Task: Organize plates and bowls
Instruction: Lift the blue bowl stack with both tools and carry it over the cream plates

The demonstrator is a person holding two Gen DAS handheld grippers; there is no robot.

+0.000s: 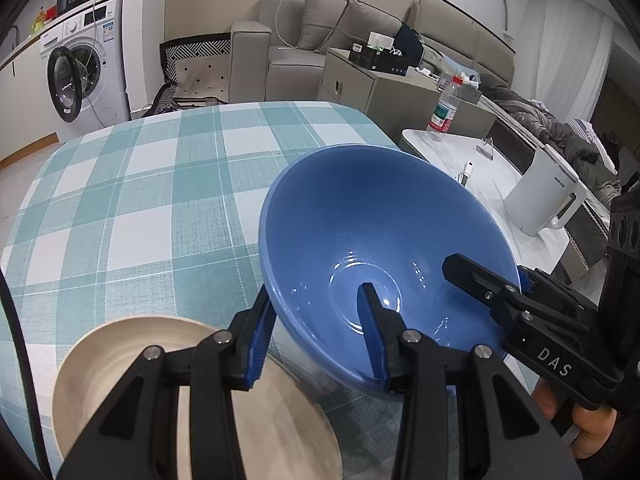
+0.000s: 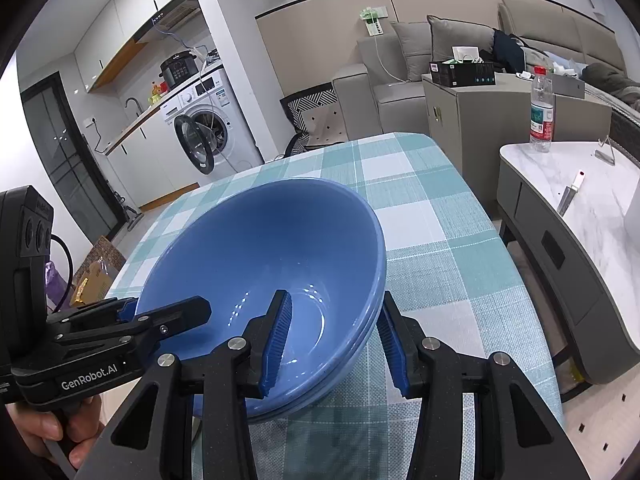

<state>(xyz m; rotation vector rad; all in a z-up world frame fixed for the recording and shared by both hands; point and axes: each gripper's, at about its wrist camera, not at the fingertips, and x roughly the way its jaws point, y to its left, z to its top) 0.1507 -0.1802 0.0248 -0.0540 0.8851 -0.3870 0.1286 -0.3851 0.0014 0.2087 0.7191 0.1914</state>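
A large blue bowl (image 1: pixel 372 240) is nested in a second blue bowl (image 2: pixel 340 364), whose rim shows just under it. The stack is tilted above the checked tablecloth (image 1: pixel 140 200). My left gripper (image 1: pixel 320 332) straddles the near-left rim, one finger inside and one outside. My right gripper (image 2: pixel 336 340) straddles the opposite rim the same way; it also shows in the left wrist view (image 1: pixel 480 280). The jaws look wide, and I cannot tell if the pads press the wall. A beige plate (image 1: pixel 120 380) lies on the cloth under my left gripper.
The table's far edge and right edge are near the bowls. A white marble side table (image 2: pixel 560 184) stands to the right with a water bottle (image 2: pixel 542 110), a white kettle (image 1: pixel 548 196) and small items. Sofa and washing machine stand behind.
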